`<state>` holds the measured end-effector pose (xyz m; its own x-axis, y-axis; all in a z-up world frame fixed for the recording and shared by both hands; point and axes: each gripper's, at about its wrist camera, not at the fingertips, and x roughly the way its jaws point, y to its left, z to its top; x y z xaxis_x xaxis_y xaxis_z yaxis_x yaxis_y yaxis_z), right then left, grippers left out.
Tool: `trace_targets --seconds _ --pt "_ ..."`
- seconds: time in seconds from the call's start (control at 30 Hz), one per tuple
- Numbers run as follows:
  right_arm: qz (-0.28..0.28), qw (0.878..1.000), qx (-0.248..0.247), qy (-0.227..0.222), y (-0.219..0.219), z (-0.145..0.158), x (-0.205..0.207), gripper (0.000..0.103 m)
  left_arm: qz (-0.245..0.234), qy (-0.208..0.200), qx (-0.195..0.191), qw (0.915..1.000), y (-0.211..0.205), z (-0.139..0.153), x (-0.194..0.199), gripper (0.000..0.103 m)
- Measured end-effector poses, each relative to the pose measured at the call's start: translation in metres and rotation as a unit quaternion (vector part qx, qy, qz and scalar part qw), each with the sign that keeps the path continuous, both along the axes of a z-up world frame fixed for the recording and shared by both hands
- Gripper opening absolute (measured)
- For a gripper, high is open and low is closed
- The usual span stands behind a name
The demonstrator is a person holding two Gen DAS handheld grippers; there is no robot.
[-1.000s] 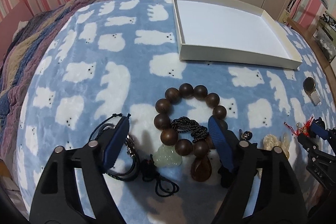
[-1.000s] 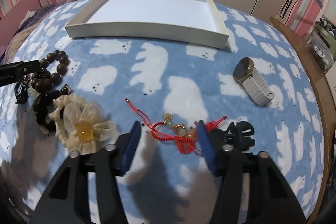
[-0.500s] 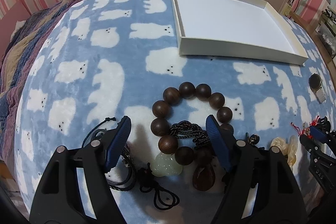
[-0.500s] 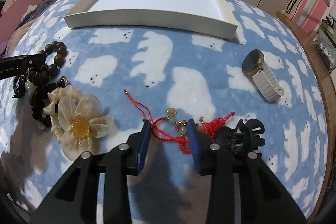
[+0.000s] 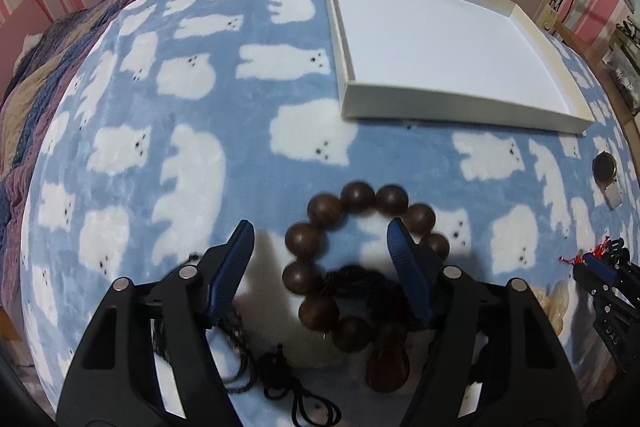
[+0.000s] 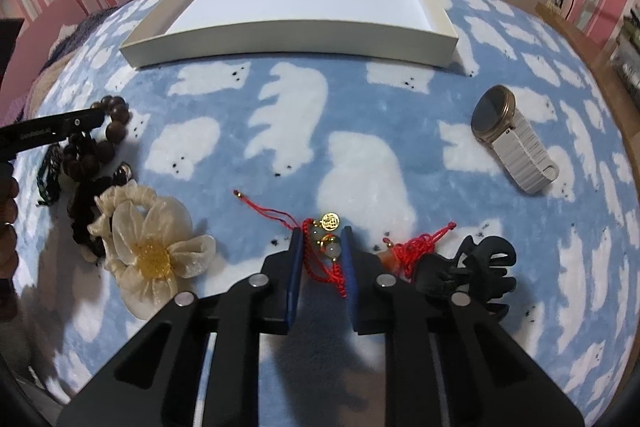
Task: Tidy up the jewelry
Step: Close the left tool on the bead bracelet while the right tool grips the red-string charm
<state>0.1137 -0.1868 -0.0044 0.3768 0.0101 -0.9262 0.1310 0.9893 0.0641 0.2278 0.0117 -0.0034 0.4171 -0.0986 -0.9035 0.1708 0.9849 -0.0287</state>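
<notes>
A dark wooden bead bracelet (image 5: 358, 197) with a black tassel lies on the blue bear-print blanket. My left gripper (image 5: 320, 227) hangs over it with its jaws closing; several beads sit between the blue pads, which do not touch them. In the right wrist view a red cord bracelet (image 6: 330, 221) with a gold charm and pale beads lies between the pads of my right gripper (image 6: 322, 233). Those jaws are closing and the pads press the cord from both sides. A white shallow tray (image 5: 460, 107) stands empty further back.
A watch (image 6: 508, 139) with a pale band lies at the right. A cream fabric flower hair tie (image 6: 154, 255) and a black hair claw (image 6: 472, 267) flank the right gripper. Black cord jewelry (image 5: 280, 367) lies under the left gripper. A hand (image 6: 6, 227) shows at the left edge.
My left gripper moved forward over the bead bracelet and its jaws narrowed a little. The right jaws closed from wide apart onto the red cord bracelet.
</notes>
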Motion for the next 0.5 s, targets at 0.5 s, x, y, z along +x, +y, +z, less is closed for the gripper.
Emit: trace_targets --seconds 0.5 --pt "0.004 1.000 -0.005 -0.003 0.001 0.000 0.003 0.015 -0.003 0.018 0.002 0.9998 -0.001 -0.005 0.019 0.068"
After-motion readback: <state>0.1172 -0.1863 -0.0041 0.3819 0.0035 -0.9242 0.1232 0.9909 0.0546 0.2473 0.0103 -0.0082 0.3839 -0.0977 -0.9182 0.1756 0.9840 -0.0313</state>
